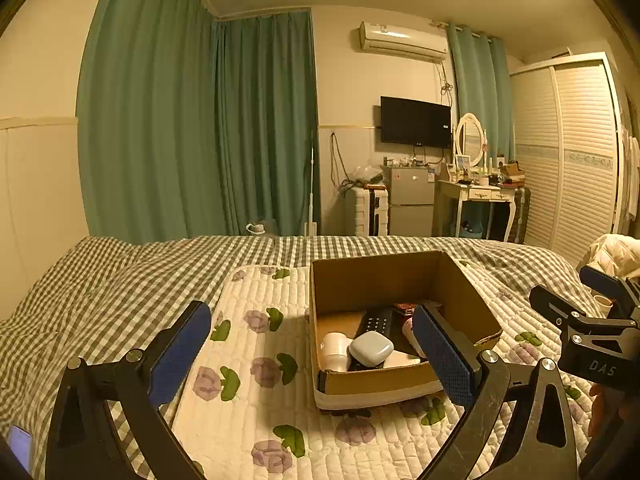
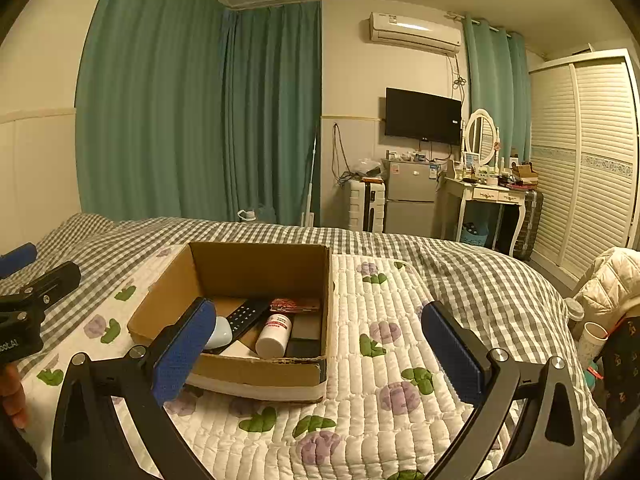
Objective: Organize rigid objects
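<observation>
Cardboard box (image 1: pixel 394 385) on quilt (image 1: pixel 248 400), center frame, w/ remote (image 2: pixel 246 317), bottle (image 2: pixel 275 335), cup (image 1: pixel 335 351) inside. Left tongs (image 1: pixel 316 354) wide, empty, box btwn tips. Right tongs (image 2: pixel 320 354) wide, empty, box at lower left.

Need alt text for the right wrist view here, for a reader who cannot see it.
An open cardboard box sits on a floral quilted mat on a checked bed, holding a black remote, a white bottle and other small items. The right gripper hovers open and empty before it.
</observation>
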`<state>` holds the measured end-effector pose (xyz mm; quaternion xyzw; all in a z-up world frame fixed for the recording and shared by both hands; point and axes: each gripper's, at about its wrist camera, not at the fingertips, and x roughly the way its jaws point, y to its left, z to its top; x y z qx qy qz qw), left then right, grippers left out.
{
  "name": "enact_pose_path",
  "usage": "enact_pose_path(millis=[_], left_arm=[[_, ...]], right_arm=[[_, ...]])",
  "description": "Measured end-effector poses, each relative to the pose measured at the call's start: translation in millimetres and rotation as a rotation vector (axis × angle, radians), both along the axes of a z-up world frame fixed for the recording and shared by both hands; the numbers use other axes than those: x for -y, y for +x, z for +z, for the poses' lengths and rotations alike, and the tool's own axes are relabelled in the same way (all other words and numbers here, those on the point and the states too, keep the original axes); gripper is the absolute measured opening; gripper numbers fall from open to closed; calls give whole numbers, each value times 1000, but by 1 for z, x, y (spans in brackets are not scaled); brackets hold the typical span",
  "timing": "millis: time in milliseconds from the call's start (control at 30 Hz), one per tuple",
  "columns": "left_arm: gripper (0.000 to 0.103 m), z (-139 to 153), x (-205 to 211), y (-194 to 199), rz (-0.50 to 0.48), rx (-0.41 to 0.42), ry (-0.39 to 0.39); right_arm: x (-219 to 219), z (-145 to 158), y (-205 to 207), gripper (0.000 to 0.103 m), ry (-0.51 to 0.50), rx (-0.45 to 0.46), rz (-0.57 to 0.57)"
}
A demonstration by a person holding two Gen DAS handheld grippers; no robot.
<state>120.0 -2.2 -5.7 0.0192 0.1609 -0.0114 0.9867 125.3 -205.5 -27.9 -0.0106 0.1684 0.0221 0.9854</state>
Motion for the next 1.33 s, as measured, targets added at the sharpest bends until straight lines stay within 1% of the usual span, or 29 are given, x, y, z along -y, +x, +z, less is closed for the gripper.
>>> enact_pose_path(millis=[200, 667, 967, 1333], left_arm=[[103, 0, 2, 0, 5, -2, 21], [103, -3, 1, 4, 4, -21, 16], [103, -6, 2, 6, 2, -36, 26], [103, -7, 4, 1, -3, -14, 33]], right_arm=[[1, -2, 2, 103, 7, -8, -4], [0, -4, 6, 103, 5, -24, -9], [-4, -8, 7, 103, 1, -27, -7], [-4, -10, 7, 103, -3, -43, -12]])
